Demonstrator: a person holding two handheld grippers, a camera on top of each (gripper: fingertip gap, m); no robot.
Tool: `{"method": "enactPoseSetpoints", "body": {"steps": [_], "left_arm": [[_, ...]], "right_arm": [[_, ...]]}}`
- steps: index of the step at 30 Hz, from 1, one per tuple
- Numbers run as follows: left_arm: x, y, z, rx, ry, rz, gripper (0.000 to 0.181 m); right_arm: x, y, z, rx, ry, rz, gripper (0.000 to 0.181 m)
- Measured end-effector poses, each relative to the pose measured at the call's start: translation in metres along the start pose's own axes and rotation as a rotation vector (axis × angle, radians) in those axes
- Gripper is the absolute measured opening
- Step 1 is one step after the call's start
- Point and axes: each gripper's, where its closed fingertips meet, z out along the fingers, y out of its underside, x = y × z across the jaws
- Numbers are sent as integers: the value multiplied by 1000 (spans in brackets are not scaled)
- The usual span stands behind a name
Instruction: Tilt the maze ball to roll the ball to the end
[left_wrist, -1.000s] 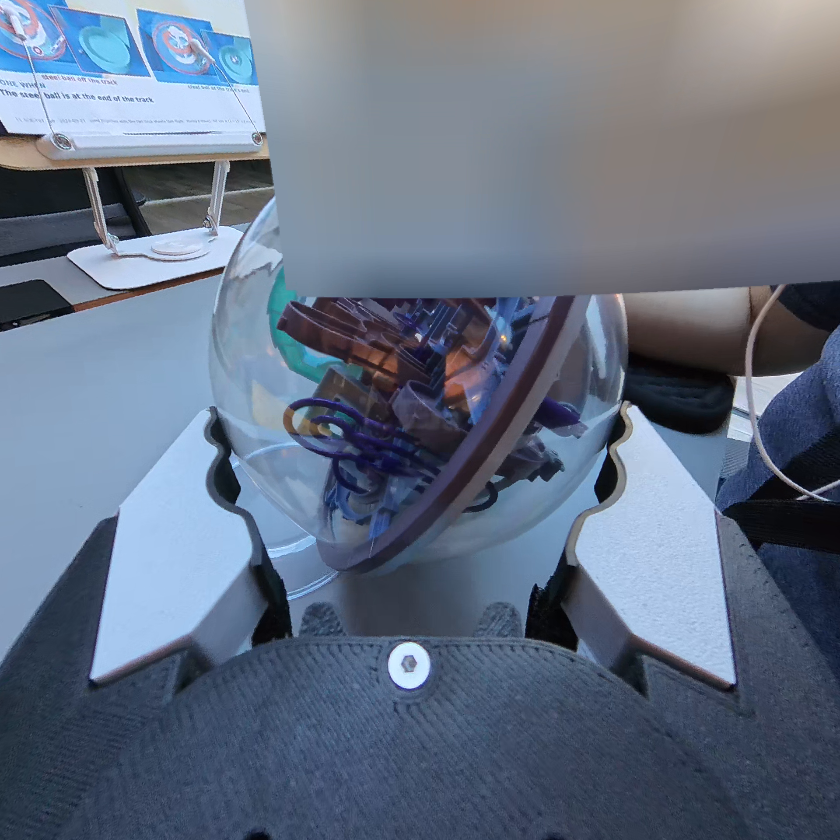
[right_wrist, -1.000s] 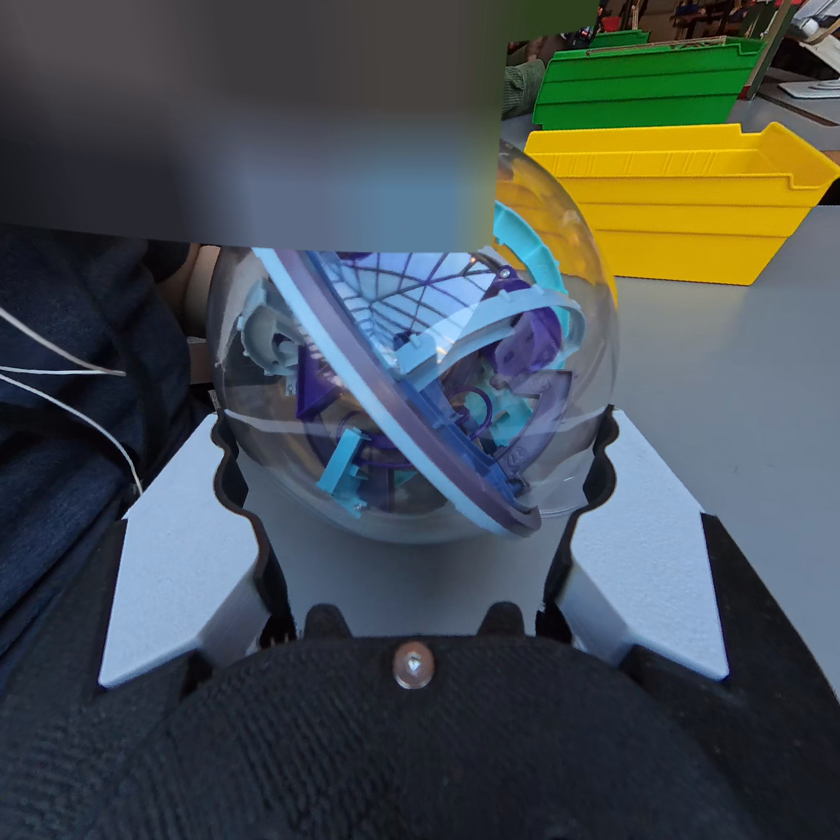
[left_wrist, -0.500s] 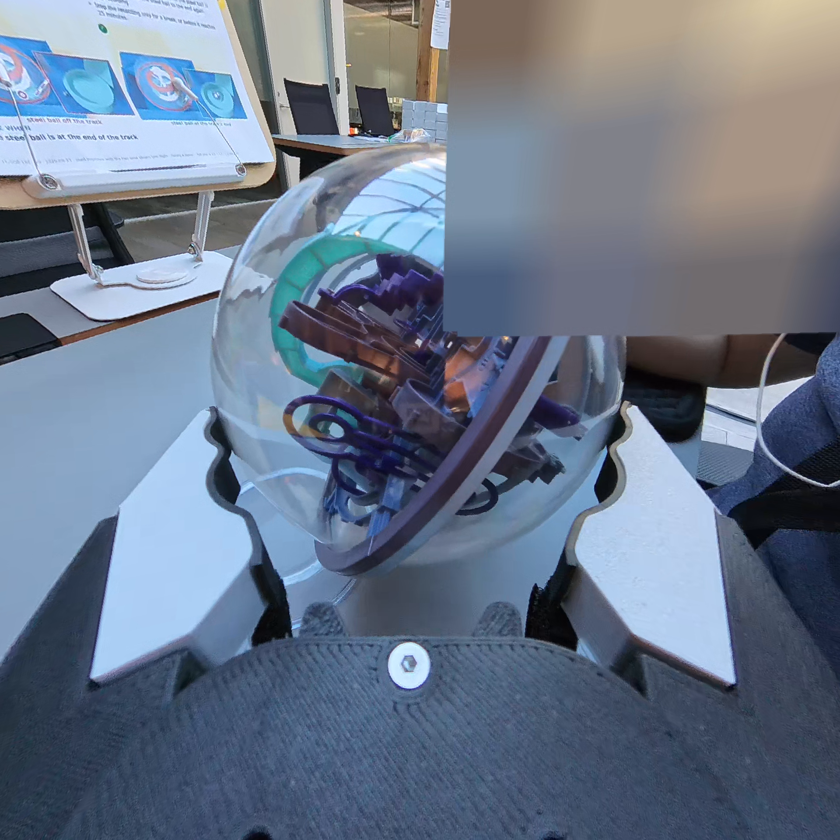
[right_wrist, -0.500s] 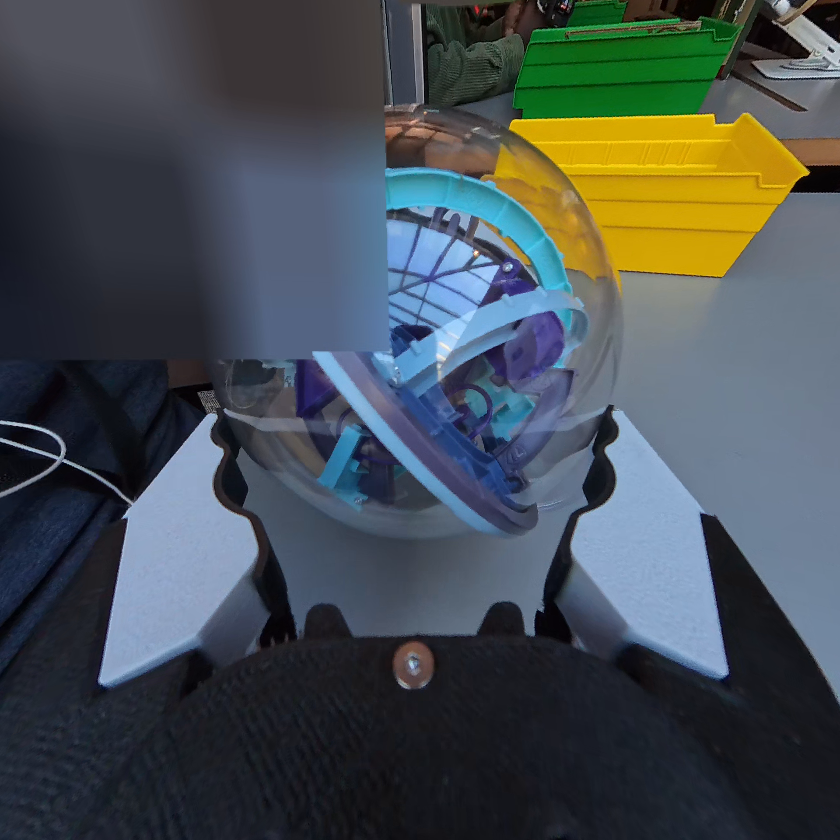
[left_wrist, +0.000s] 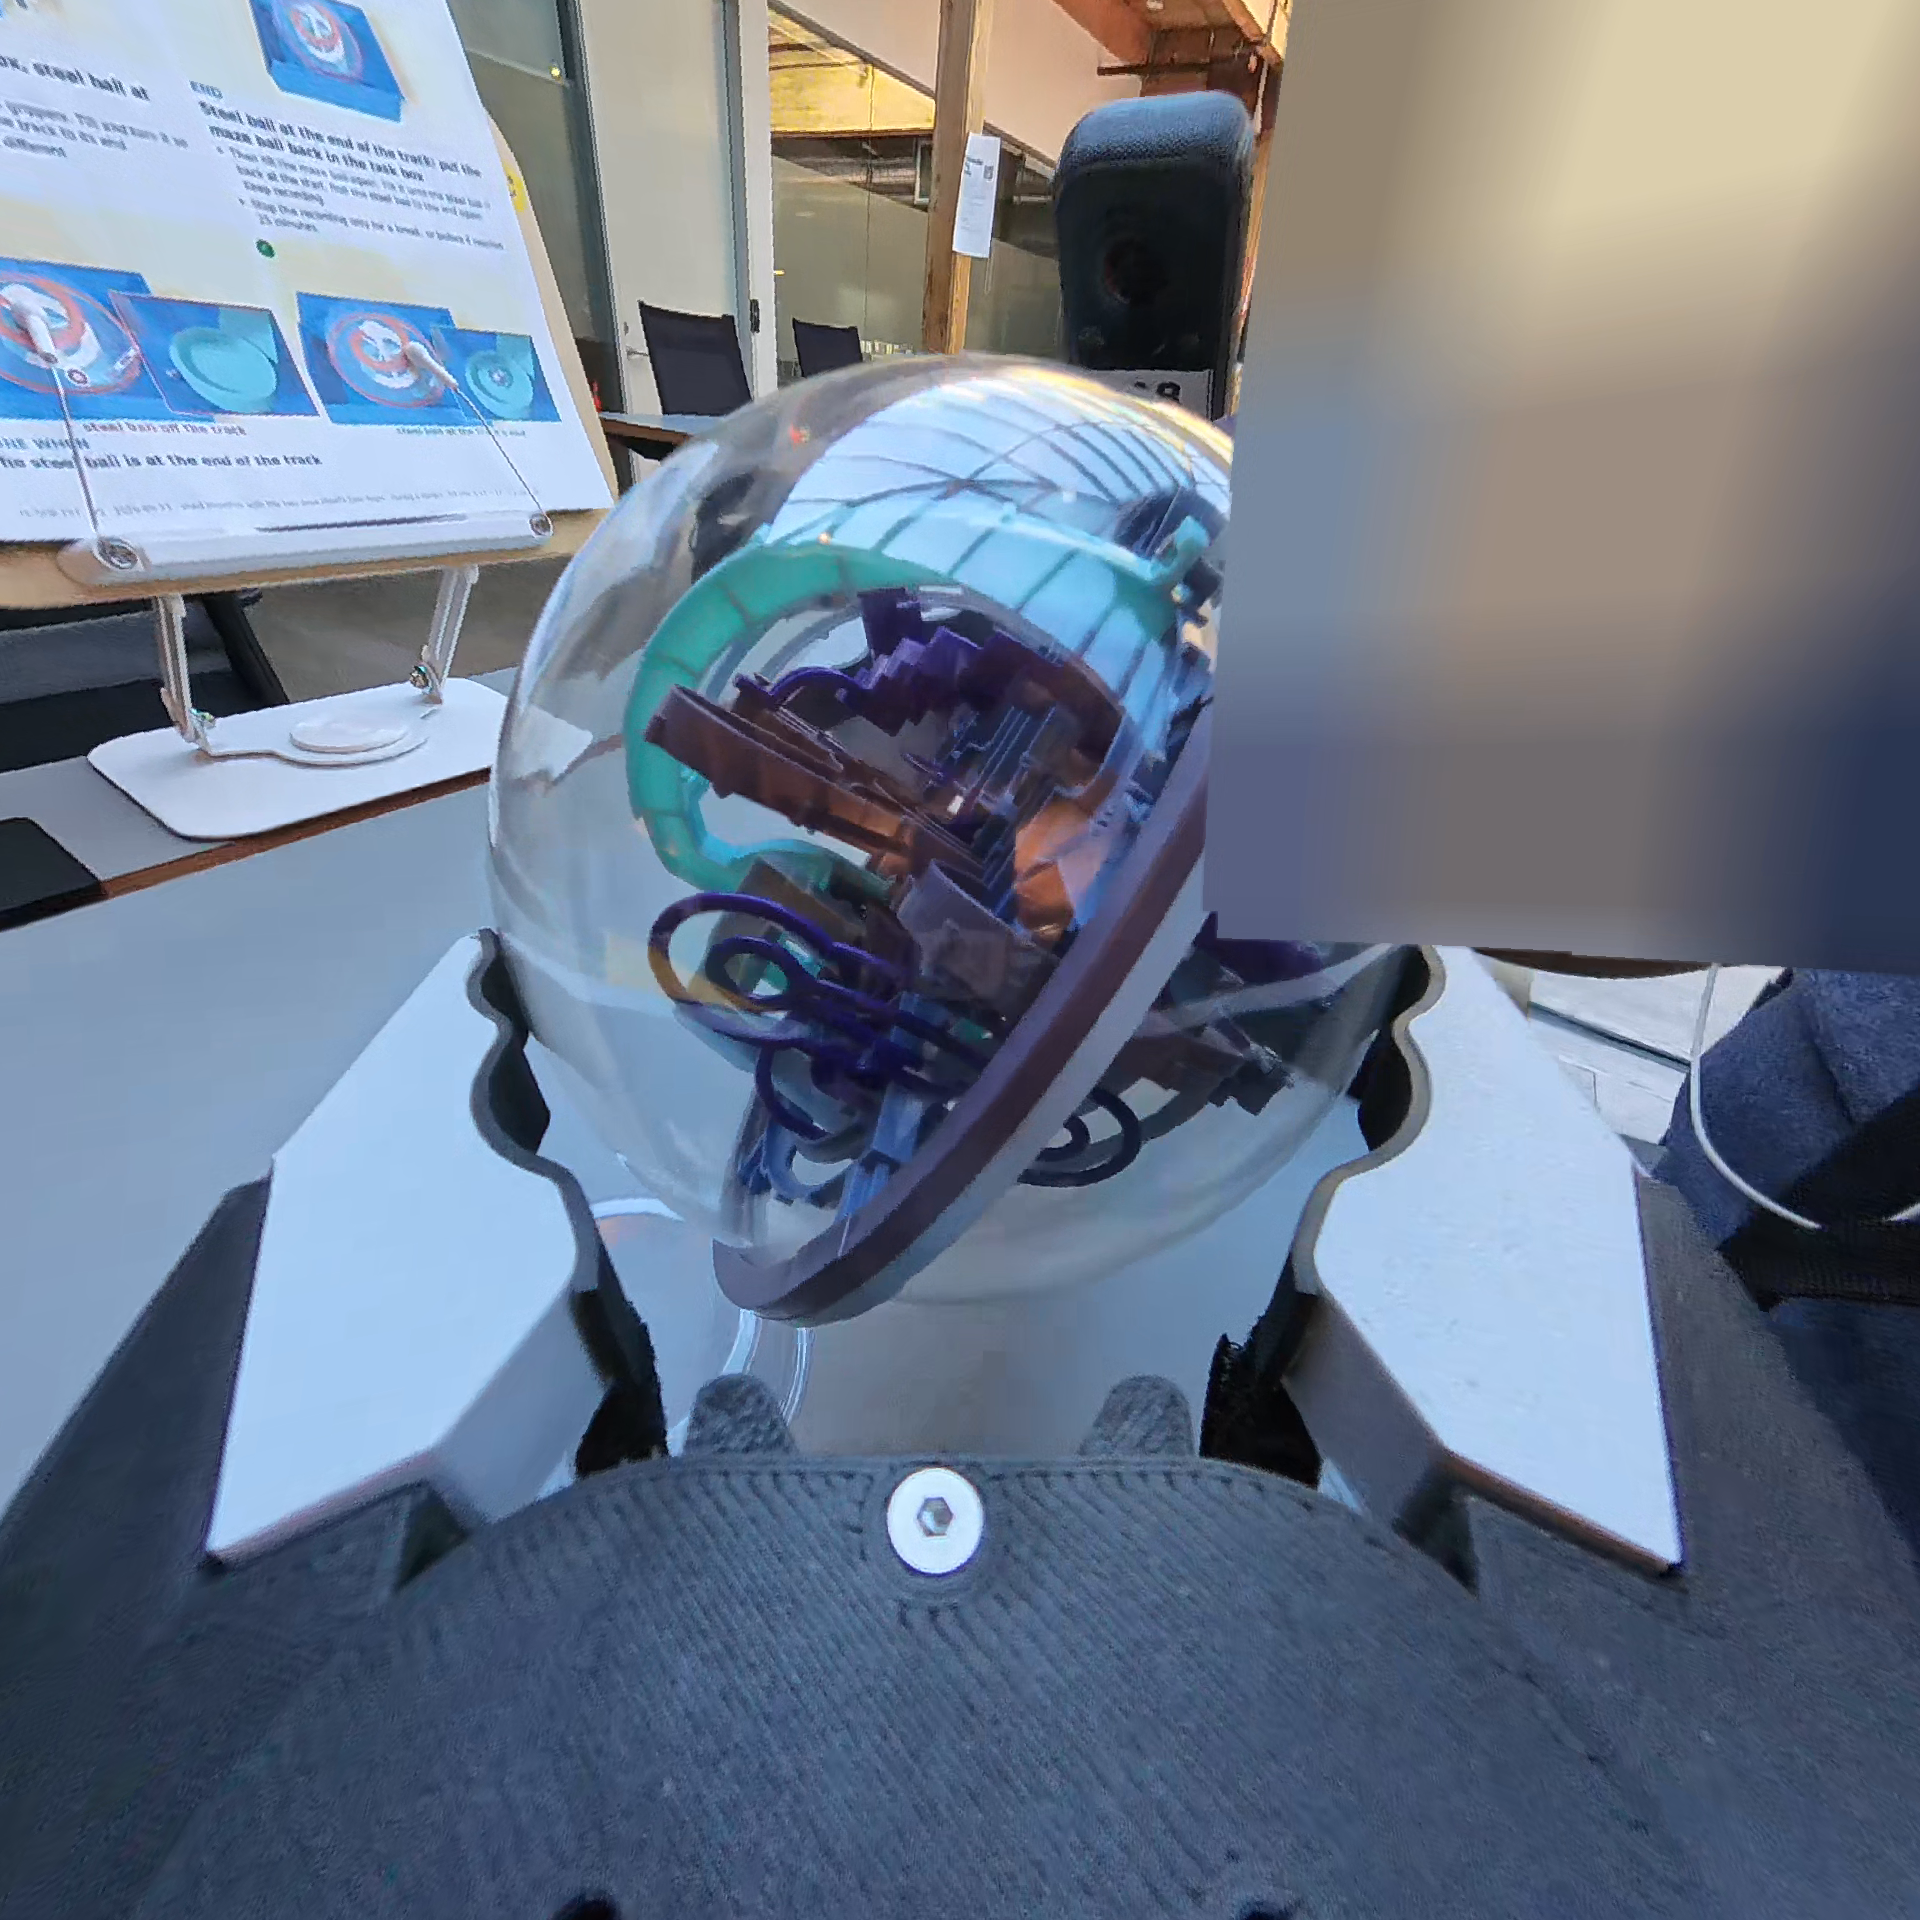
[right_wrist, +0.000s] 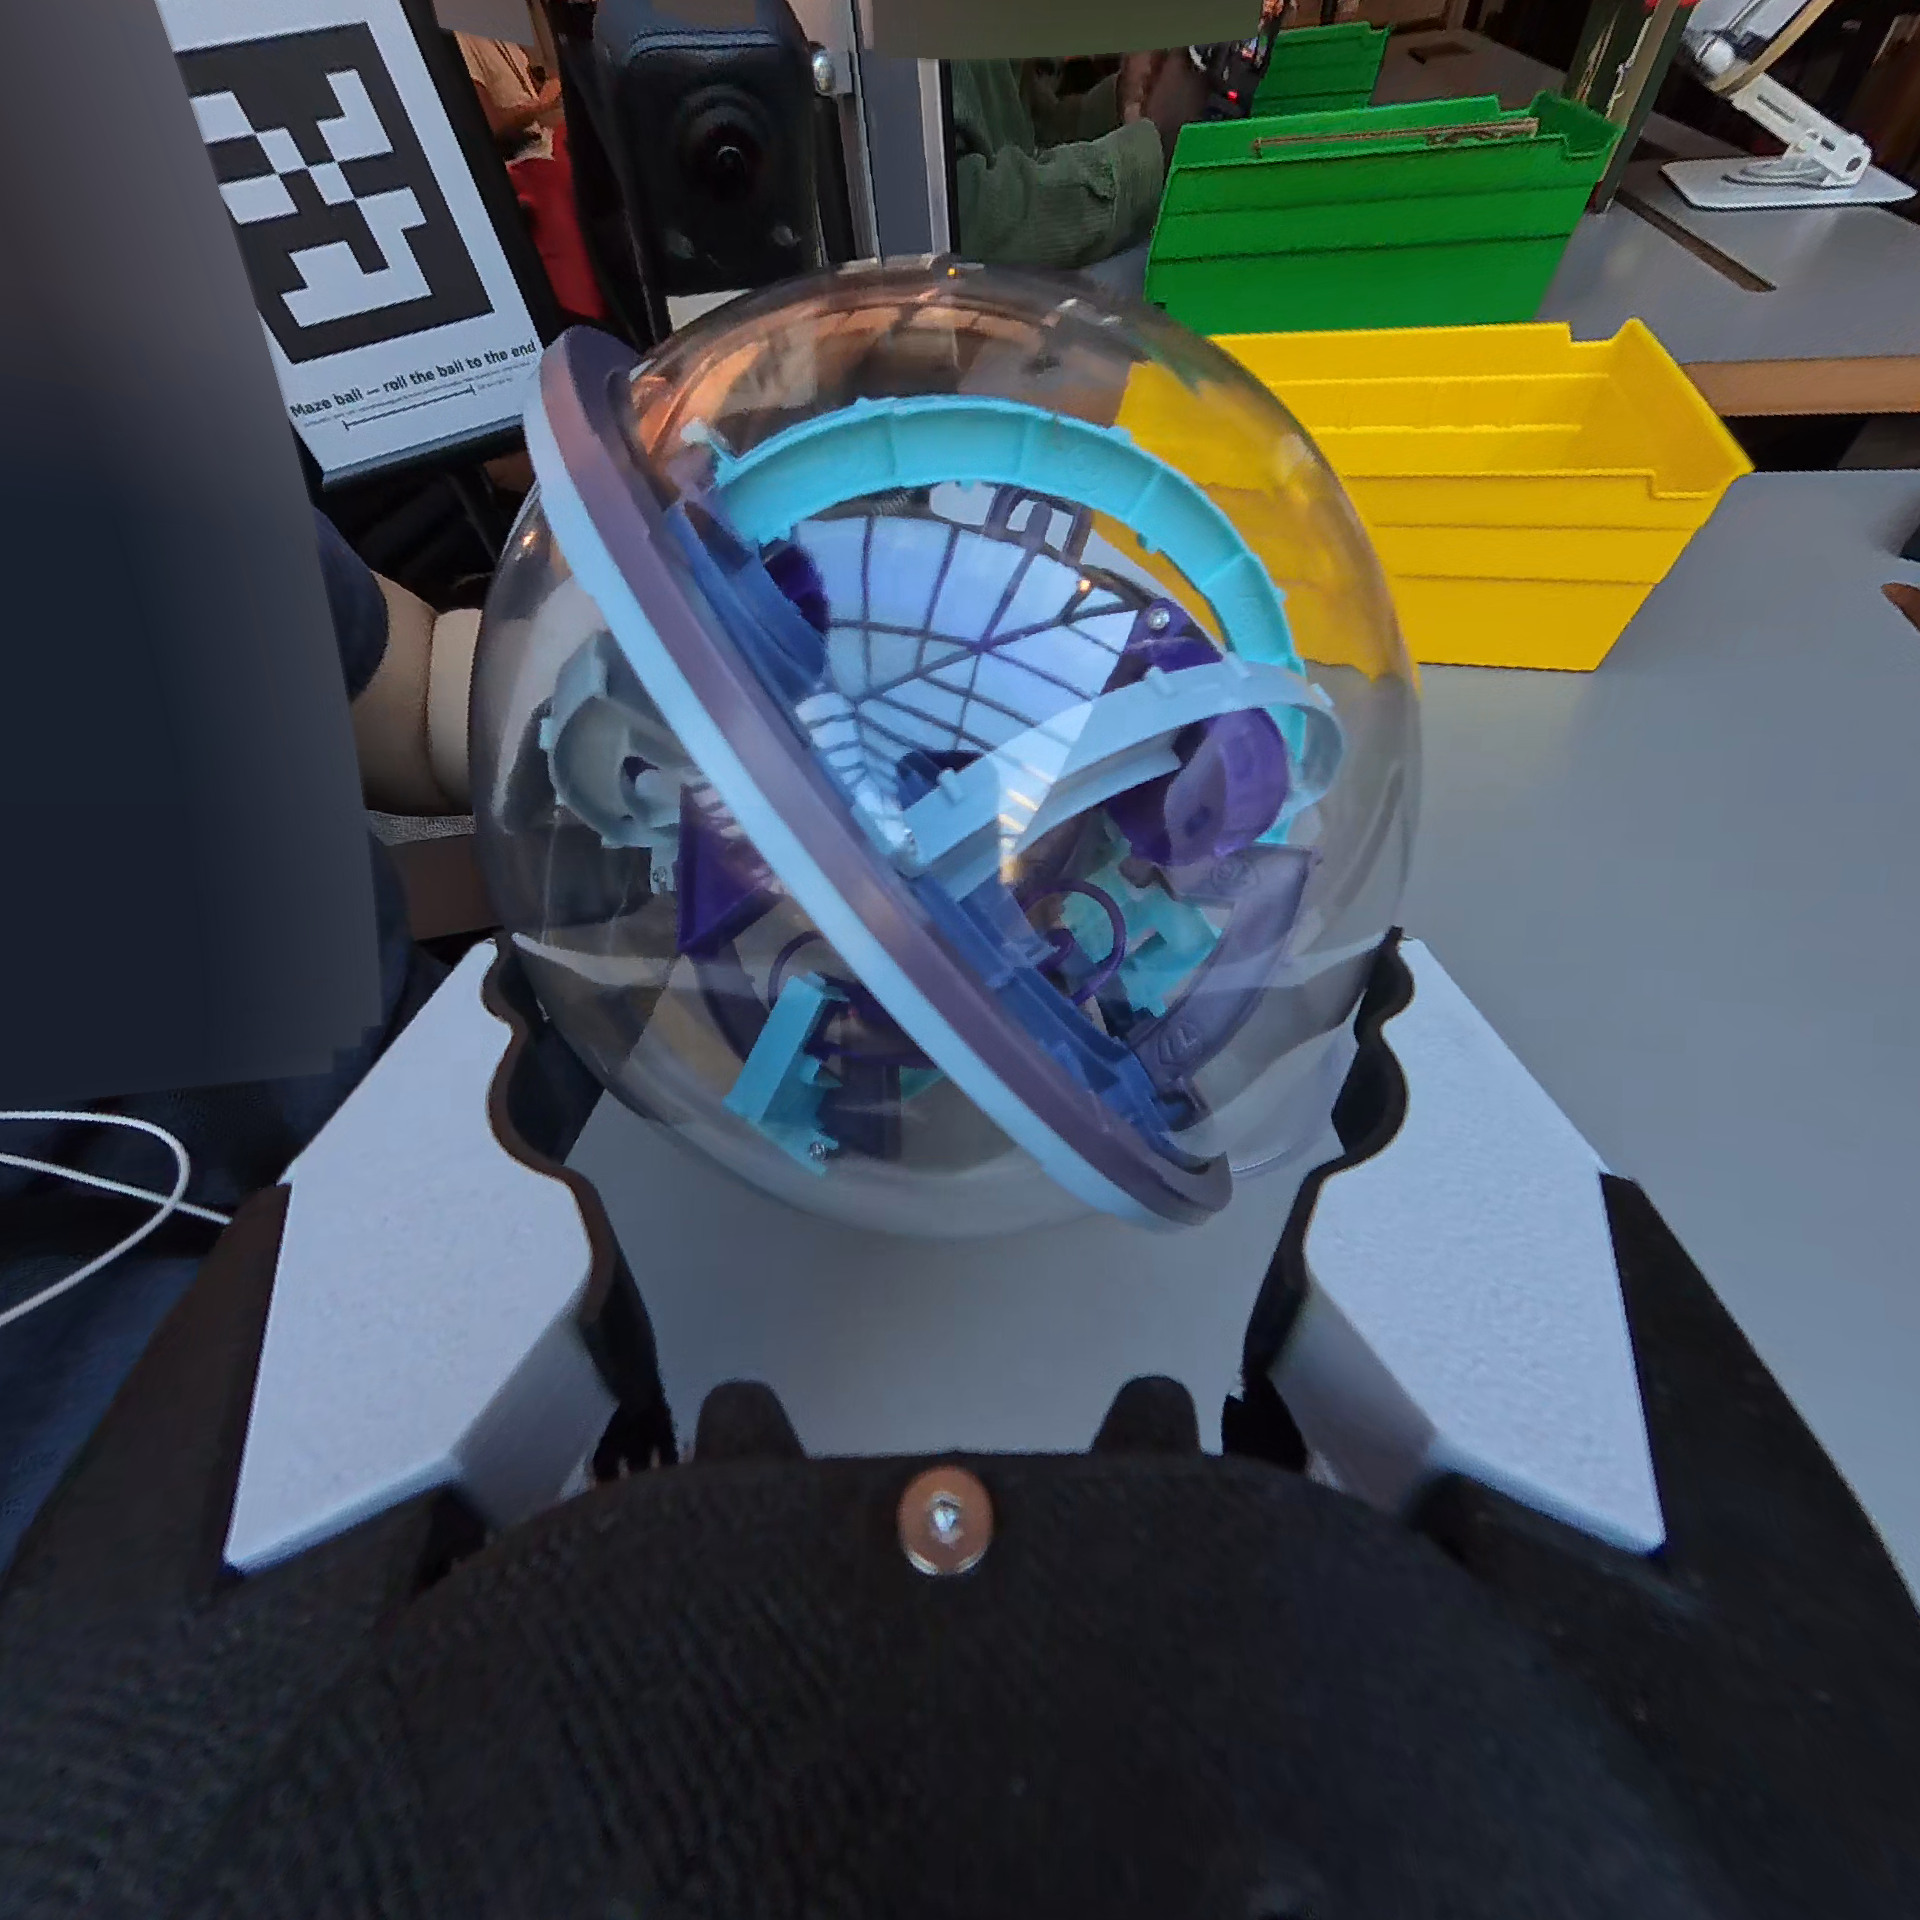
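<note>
The maze ball (left_wrist: 914, 831) is a clear sphere with teal, purple and brown tracks inside and a dark purple seam ring running diagonally. My left gripper (left_wrist: 956, 961) holds it with one white finger on each side. The right wrist view shows the same maze ball (right_wrist: 935, 748) from the other side, and my right gripper (right_wrist: 945, 956) clamps it the same way. The sphere is held tilted, just above the grey table (left_wrist: 208, 1039). I cannot make out the small steel ball among the tracks.
A clear ring base (left_wrist: 769, 1351) lies on the table under the sphere. An instruction sheet on a stand (left_wrist: 260, 312) is at the far left. A yellow bin (right_wrist: 1455, 499) and a green bin (right_wrist: 1371, 208) stand behind. A person's dark clothing (left_wrist: 1818, 1091) is close by.
Both grippers have tipped upward with the maze ball still held. The background has slid down in both views, and more of the sphere's top now shows. The seam ring looks steeper.
</note>
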Motion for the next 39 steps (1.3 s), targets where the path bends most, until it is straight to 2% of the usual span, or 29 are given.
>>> {"method": "enactPoseSetpoints", "body": {"steps": [13, 22, 30, 39], "left_arm": [[11, -62, 12, 123, 55, -51, 158], [28, -86, 15, 179, 59, -89, 158], [44, -89, 14, 222, 36, -132, 158], [54, -70, 18, 252, 38, -203, 158]], "right_arm": [[-5, -58, -35, -67, 49, 20, 153], [-19, -80, -51, -118, 47, 31, 153], [-34, -81, -57, -153, 18, 58, 153], [-43, -64, -58, -200, 4, 99, 153]]}}
